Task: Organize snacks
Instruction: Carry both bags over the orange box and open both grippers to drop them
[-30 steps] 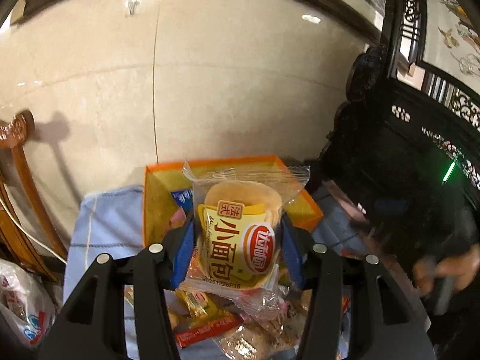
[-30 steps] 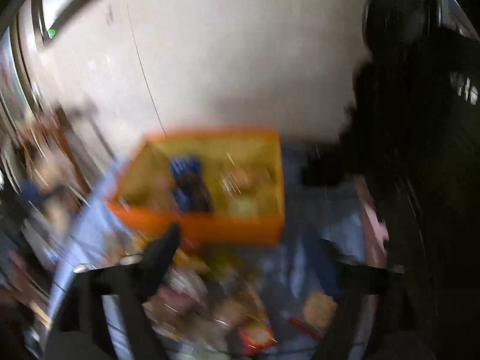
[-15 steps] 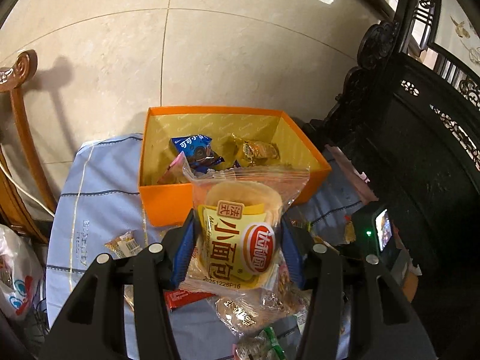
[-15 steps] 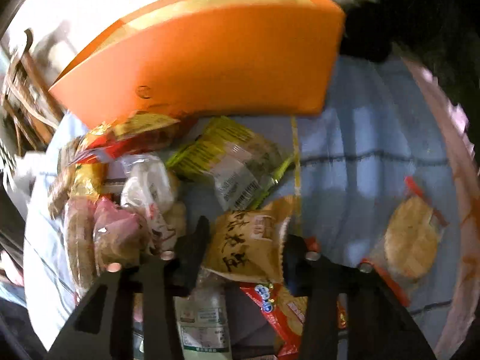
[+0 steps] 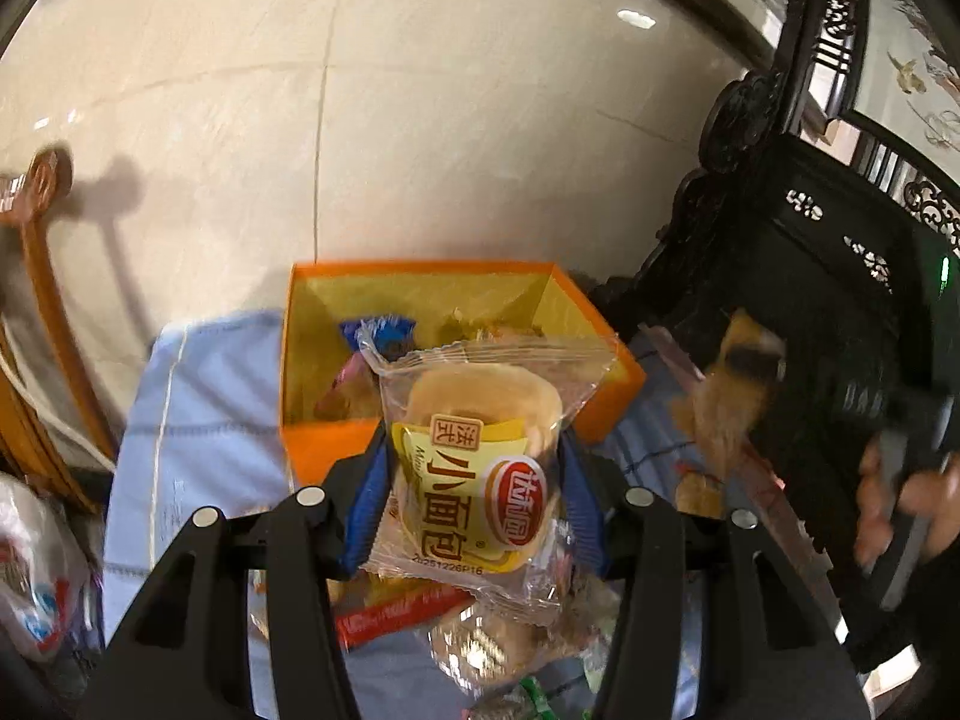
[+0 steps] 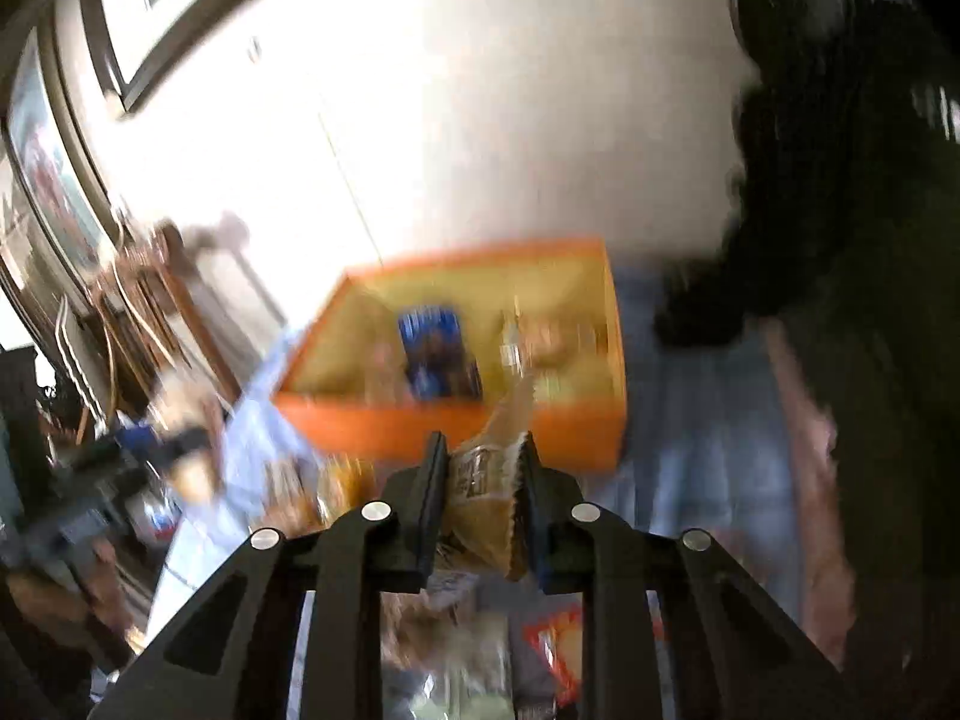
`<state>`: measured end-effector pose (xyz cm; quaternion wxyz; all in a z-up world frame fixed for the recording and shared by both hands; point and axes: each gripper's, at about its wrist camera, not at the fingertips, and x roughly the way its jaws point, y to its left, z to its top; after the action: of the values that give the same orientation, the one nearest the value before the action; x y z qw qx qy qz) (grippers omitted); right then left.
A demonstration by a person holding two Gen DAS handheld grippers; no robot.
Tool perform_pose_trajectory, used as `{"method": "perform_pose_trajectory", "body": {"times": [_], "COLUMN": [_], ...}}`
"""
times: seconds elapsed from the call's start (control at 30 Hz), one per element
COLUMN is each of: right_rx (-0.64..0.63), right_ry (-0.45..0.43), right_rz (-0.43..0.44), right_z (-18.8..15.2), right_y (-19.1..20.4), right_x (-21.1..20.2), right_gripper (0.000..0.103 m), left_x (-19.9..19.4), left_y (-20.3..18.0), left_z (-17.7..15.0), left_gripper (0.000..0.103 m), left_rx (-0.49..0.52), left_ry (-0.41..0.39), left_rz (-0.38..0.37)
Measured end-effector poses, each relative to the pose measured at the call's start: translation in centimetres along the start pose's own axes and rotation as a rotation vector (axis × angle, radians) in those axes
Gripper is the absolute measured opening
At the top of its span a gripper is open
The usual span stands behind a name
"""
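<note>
The left gripper [image 5: 474,468] still grips the bread packet [image 5: 480,474], held before the orange box [image 5: 324,444] as earlier. The right gripper [image 6: 483,480], half a second ago low over the desk's pile, has just clenched on a tan snack packet [image 6: 486,510], now lifted near the box.

Bright glare, motion blur (fisheye)

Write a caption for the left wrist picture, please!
Left tool grips a wrapped bun before the orange box of snacks.
</note>
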<state>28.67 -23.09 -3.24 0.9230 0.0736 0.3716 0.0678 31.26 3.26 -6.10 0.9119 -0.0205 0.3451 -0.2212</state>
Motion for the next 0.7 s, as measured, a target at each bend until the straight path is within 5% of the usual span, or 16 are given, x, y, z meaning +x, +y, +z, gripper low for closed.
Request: {"method": "perform_pose_trajectory", "body": {"times": [0.33,0.37,0.43,0.53,0.7], "right_rx": [-0.061,-0.061,-0.059,-0.026,-0.009], "right_ry": [-0.085,-0.062,-0.054,-0.046,-0.020], "right_rz": [-0.026,-0.033,-0.104,-0.126,-0.123], "right_z": [10.9,11.4,11.5,10.9,7.7], "right_y": [1.0,1.0,0.7,-0.3,-1.6], "right_x": [4.2,5.3,6.4,7.3,7.3], "right_gripper": [0.024,0.047,0.069,0.070,0.070], "left_x": [4.1,4.7,7.0,10.0,10.0], "left_y": [-1.1,-0.9,-0.3,1.3,2.2], "left_z": [9.0,9.5,10.4,10.4,7.9], "left_gripper": [0.057,0.065,0.074,0.079,0.079], "left_rx": [0.094,0.095,0.086,0.036,0.031], "left_ry": [-0.110,-0.113,-0.089,-0.015,0.003], "left_rz": [0.064,0.074,0.089,0.098,0.099]}}
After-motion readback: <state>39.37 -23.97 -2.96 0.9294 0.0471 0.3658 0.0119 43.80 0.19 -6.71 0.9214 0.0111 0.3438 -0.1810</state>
